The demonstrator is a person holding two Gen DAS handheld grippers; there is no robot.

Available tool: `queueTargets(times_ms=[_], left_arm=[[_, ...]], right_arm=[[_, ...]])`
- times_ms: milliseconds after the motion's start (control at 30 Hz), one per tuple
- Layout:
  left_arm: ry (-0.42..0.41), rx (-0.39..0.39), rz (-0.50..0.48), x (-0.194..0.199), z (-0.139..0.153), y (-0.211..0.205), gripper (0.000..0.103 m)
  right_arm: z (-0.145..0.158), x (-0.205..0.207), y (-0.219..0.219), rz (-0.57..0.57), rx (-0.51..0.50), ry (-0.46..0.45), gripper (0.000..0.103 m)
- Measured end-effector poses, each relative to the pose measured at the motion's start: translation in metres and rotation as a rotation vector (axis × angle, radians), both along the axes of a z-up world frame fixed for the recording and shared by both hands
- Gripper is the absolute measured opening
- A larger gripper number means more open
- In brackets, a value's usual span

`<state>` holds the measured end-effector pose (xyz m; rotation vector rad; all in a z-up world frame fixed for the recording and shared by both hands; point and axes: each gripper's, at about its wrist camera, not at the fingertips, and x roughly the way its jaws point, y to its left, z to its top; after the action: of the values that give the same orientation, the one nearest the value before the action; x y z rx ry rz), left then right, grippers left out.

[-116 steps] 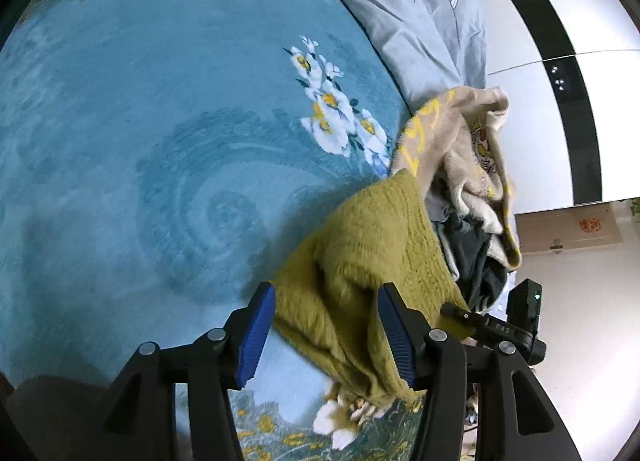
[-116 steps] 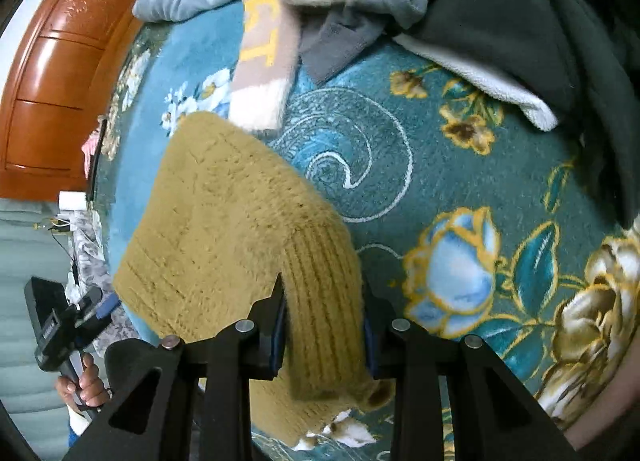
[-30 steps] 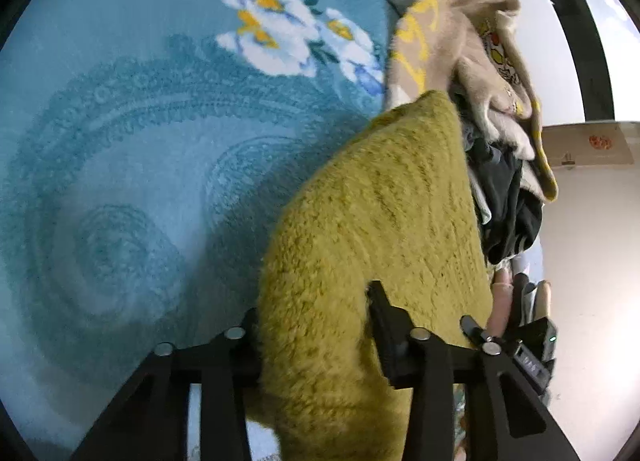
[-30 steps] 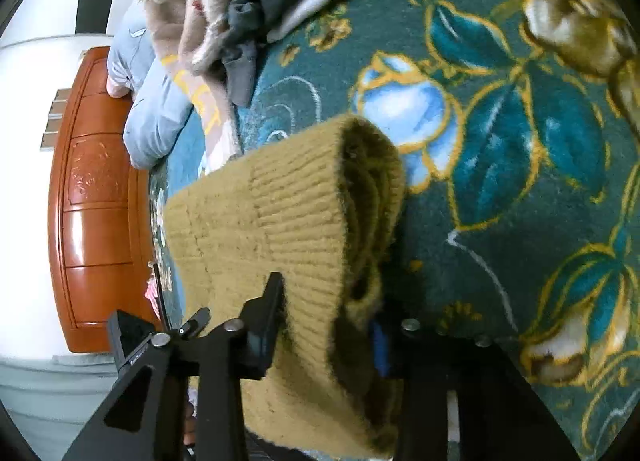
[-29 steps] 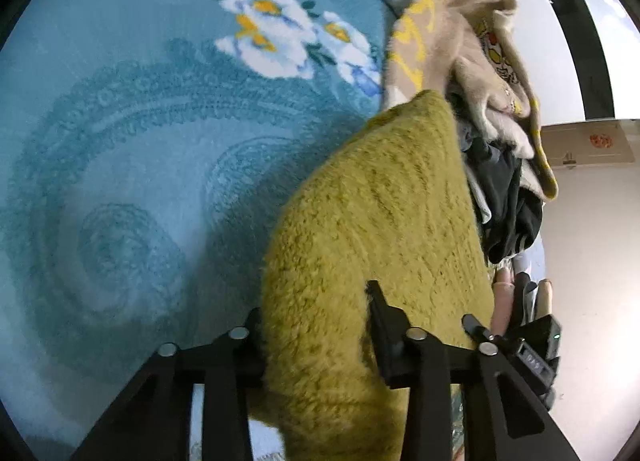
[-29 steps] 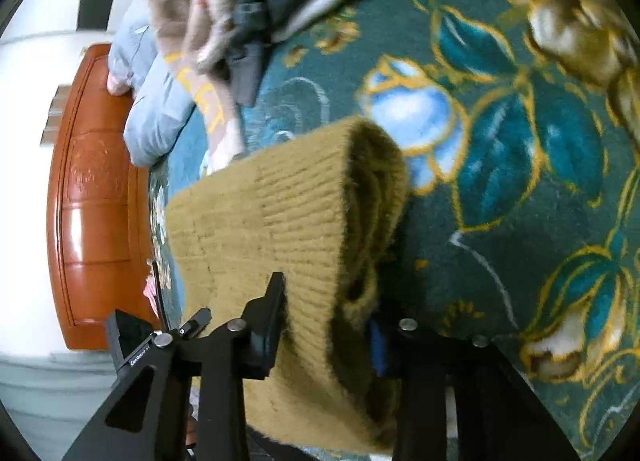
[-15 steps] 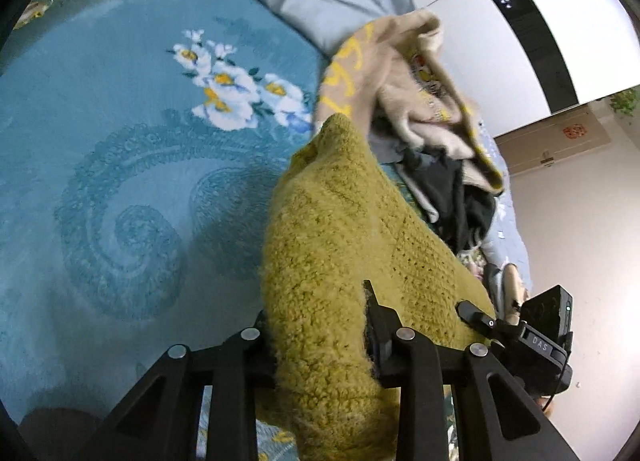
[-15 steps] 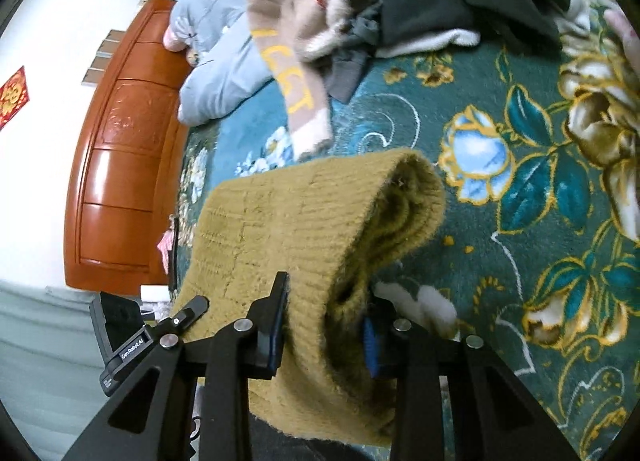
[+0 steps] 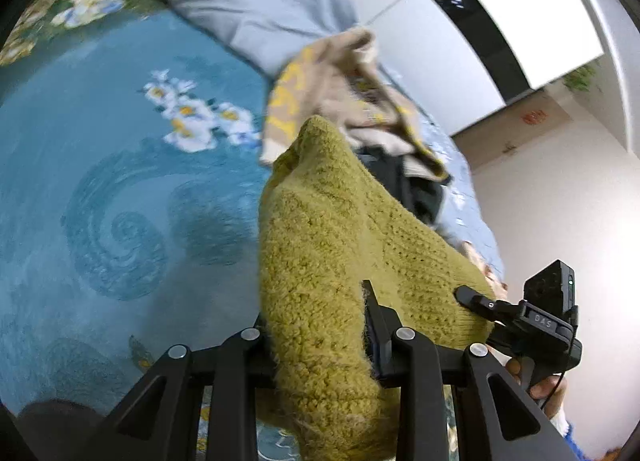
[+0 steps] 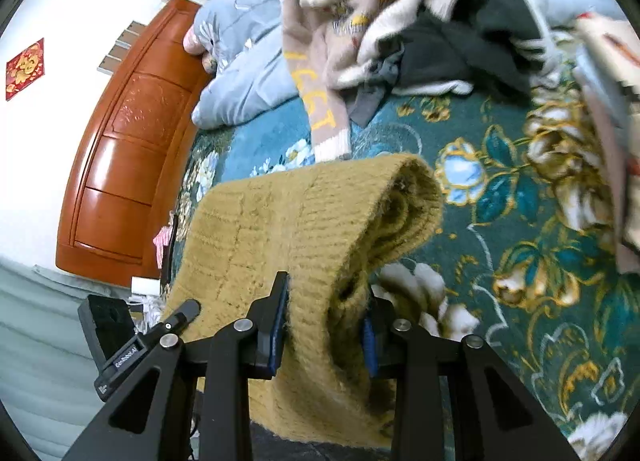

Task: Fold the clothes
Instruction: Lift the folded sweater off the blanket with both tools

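- The left gripper is clamping its jaws on one end of the mustard knit sweater, at the lower centre of its view.
- The right gripper is gripping the sweater's other, folded end at lower centre.
- The sweater is hanging between them above the teal floral blanket on the bed.
- A pile of clothes is lying at the upper centre of the right view.
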<state>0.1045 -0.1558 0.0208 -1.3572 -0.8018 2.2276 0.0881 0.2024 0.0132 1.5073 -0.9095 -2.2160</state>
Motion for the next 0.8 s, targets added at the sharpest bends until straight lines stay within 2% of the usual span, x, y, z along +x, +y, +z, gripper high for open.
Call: queueTargets(times_ms=[367, 533, 800], left_arm=[[0.173, 0.009, -0.259, -0.004, 0.099, 0.083, 0.031], [0.184, 0.049, -0.304, -0.015, 0.106, 0.121, 0.031], [0.13, 0.019, -0.405, -0.047, 0.099, 0.221, 0.031]], right_arm=[[0.081, 0.08, 0.072, -0.244, -0.035, 0.195, 0.032], [0.1, 0.091, 0.112, -0.293, -0.044, 0.261, 0.032], [0.091, 0.082, 0.196, -0.338, -0.022, 0.225, 0.032]])
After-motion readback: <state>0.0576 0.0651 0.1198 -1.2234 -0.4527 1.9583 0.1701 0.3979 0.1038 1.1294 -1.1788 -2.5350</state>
